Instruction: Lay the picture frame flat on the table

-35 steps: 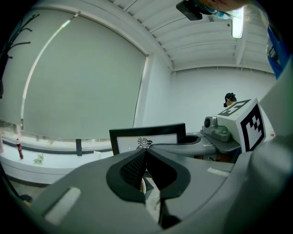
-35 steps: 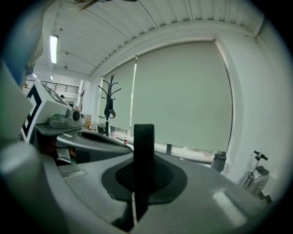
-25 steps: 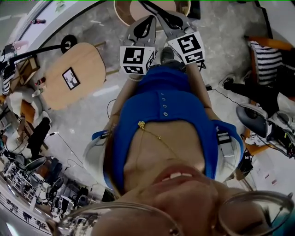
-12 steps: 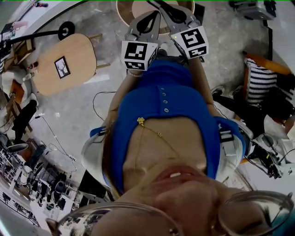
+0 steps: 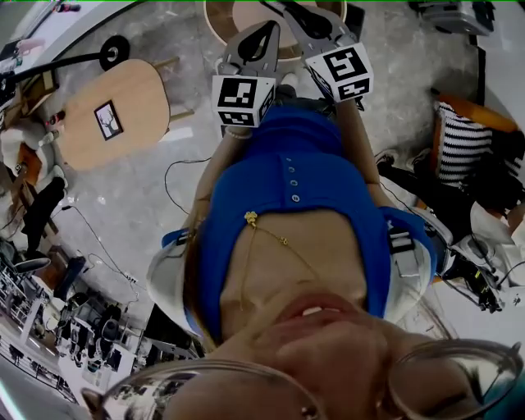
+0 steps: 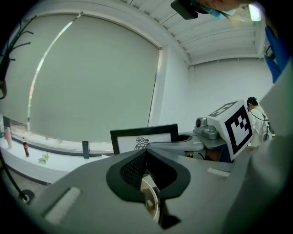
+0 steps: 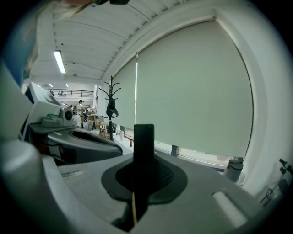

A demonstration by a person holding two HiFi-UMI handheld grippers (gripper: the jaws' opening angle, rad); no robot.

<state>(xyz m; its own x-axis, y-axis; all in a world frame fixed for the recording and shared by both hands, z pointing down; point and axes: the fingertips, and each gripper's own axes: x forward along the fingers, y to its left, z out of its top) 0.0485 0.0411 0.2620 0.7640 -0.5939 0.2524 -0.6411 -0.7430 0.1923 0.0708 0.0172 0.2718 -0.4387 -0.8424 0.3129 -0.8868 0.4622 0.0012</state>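
The picture frame [image 6: 130, 142] is black with a white mat and a small drawing. In the left gripper view it stands upright just beyond the jaws. In the right gripper view the same picture frame [image 7: 143, 141] shows edge-on as a dark bar rising from between the pads, with my right gripper [image 7: 143, 171] shut on it. My left gripper [image 6: 145, 154] is shut, with nothing between its pads. In the head view, left gripper [image 5: 267, 26] and right gripper [image 5: 277, 8] hang side by side over a round wooden table [image 5: 220, 20].
An oval wooden table [image 5: 143, 86] at the left carries a second small frame [image 5: 108, 120] lying flat. Cables [image 5: 176, 176] run across the floor. A striped cushion [image 5: 466, 139] and cluttered gear lie at the right. A coat stand [image 7: 111, 107] stands by the blinds.
Both grippers have edged a little further over the round table. The head view has swung, so the oval table has slid toward the left edge.
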